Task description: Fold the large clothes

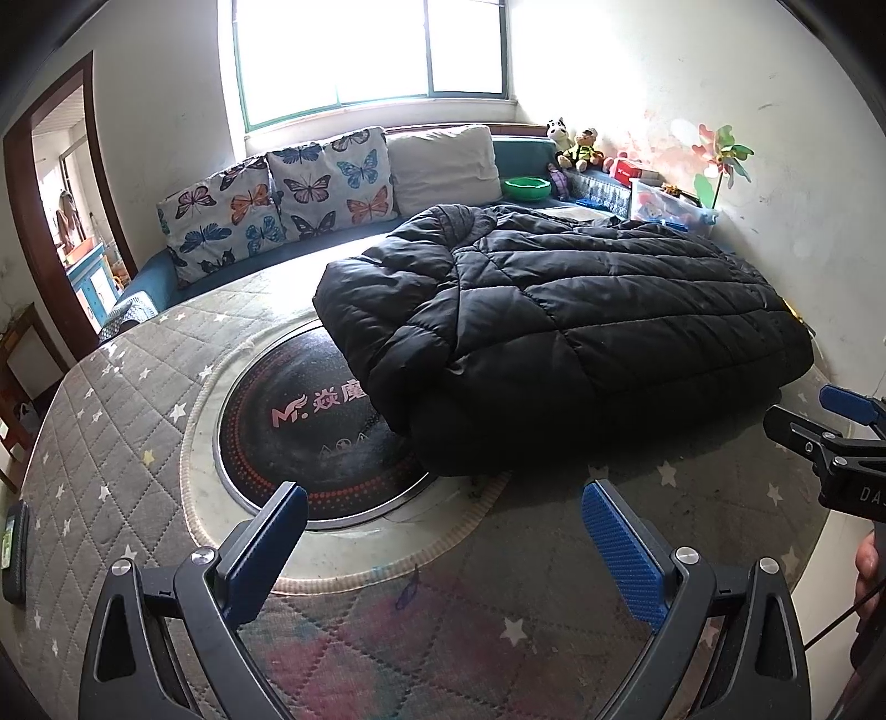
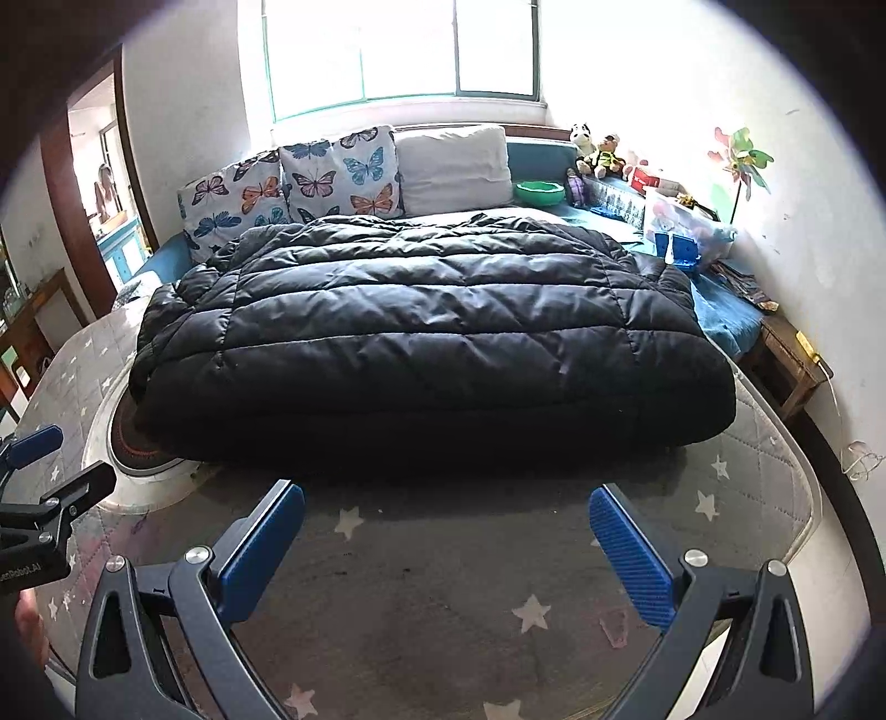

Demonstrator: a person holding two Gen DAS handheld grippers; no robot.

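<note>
Left wrist view, nearest item: left gripper point(image 1: 443, 518), jaws spread wide with nothing between them, above a quilted star-print cover point(image 1: 122, 421) on the tabletop. Right wrist view, nearest item: right gripper point(image 2: 446, 520), jaws likewise spread wide and holding nothing, above the same cover point(image 2: 736, 498). Each gripper shows at the edge of the other's view, the right one at the right edge of the left view and the left one at the left edge of the right view.

Next: round black panel point(image 1: 288, 432) with red dotted ring and a logo, set into the tabletop inside a pale ring; partly covered by the garment.

Middle: black quilted puffer jacket point(image 2: 421, 332), lying in a thick folded bundle on the tabletop, just beyond both grippers and touching neither. In the left view, the jacket point(image 1: 565, 327) lies ahead and to the right.

Behind: blue sofa with two butterfly-print cushions point(image 1: 277, 205) and one plain white cushion point(image 1: 443, 160).

Far right: green bowl point(image 1: 526, 188), stuffed toys point(image 1: 576, 147), clear plastic box point(image 2: 681, 219), pinwheel point(image 2: 745, 158).

Farthest: bright window point(image 1: 371, 50); doorway point(image 1: 61, 199) at left.
</note>
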